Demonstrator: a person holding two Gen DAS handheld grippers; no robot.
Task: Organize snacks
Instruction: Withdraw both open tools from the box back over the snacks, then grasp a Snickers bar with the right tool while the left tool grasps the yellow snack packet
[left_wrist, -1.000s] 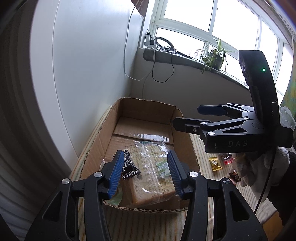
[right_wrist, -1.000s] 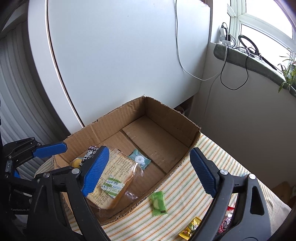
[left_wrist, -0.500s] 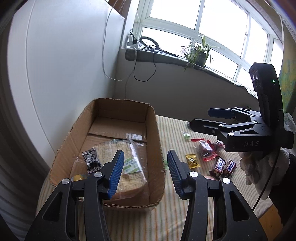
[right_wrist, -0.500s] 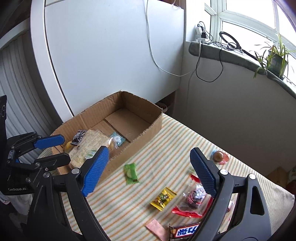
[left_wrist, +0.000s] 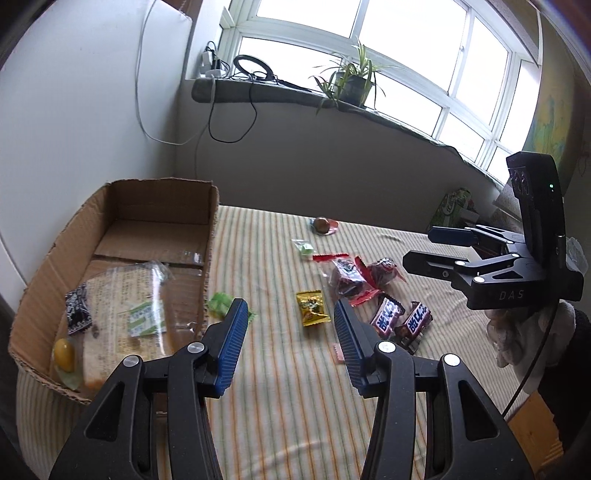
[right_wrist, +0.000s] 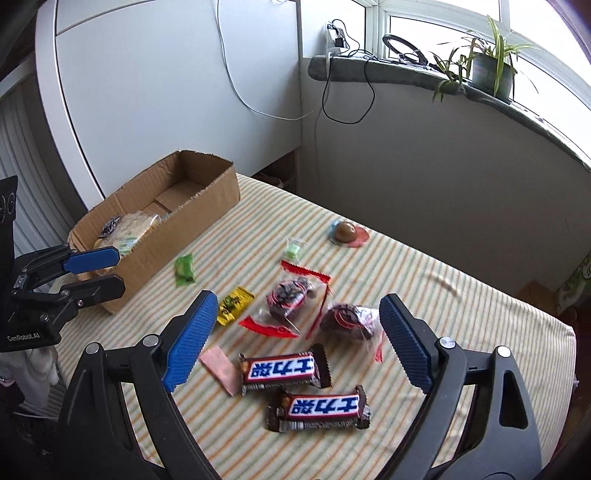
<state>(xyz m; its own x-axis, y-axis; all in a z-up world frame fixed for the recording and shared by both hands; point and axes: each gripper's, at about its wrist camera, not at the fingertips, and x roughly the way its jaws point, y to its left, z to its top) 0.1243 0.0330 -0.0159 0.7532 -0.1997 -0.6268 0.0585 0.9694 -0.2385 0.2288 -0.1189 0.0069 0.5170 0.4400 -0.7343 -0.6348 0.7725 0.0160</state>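
Two hand-held grippers hang above a striped tablecloth strewn with loose snacks, both with their jaws apart and nothing between them. The right gripper stands wide open over a near cluster: two chocolate bars lying side by side, a pink wafer packet just left of them, and two clear red-trimmed bags of dark candies beyond. The left gripper, its jaws set narrower and empty, points at a yellow sachet, with a green sweet at its left beside the box wall. The cardboard box sits at the far left of the table and already holds a wrapped slice of bread, a small black packet and a yellow sweet. A brown ball-shaped treat and a pale green candy lie farther off, well apart from the box.

The risk from here appears to lie in the crowding. The bars touch or nearly touch, so wide jaws closing on one may drag or pinch its neighbour. The flat sachets and wafer offer little height, and pads could slide over them or snag the cloth instead. The slippery bags may squirm out mid-carry.
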